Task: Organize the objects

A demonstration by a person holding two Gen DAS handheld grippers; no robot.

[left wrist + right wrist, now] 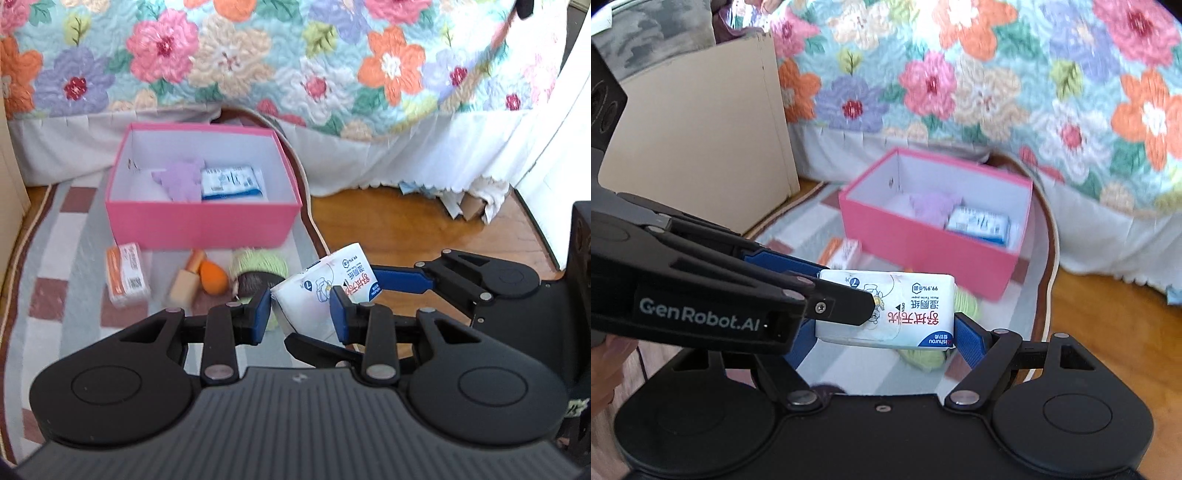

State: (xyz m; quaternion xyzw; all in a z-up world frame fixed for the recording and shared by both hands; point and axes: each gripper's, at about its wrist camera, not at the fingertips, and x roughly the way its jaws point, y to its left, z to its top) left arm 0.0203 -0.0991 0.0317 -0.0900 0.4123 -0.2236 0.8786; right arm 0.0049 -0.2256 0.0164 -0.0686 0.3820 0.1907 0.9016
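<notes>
A white pack of wet wipes (pixel 317 288) with red and blue print hangs in the air above the rug. My left gripper (pixel 299 314) is shut on its short width, a blue pad on each side. In the right wrist view the same wipes pack (pixel 897 310) lies lengthwise between the fingers of my right gripper (pixel 882 332), which is shut on its two ends; the left gripper reaches in from the left and covers the pack's left end. Beyond stands an open pink box (pixel 199 225) holding a purple cloth (pixel 181 179) and a blue-white packet (pixel 232 182).
On the checked rug (pixel 66 236) before the box lie an orange-white packet (pixel 125 275), a wooden-capped bottle (pixel 186 280), an orange sponge (pixel 214 277), green yarn (pixel 258 262) and a dark brush (pixel 255 284). A bed with a floral quilt (pixel 295 62) stands behind, a beige panel (pixel 701 129) at left.
</notes>
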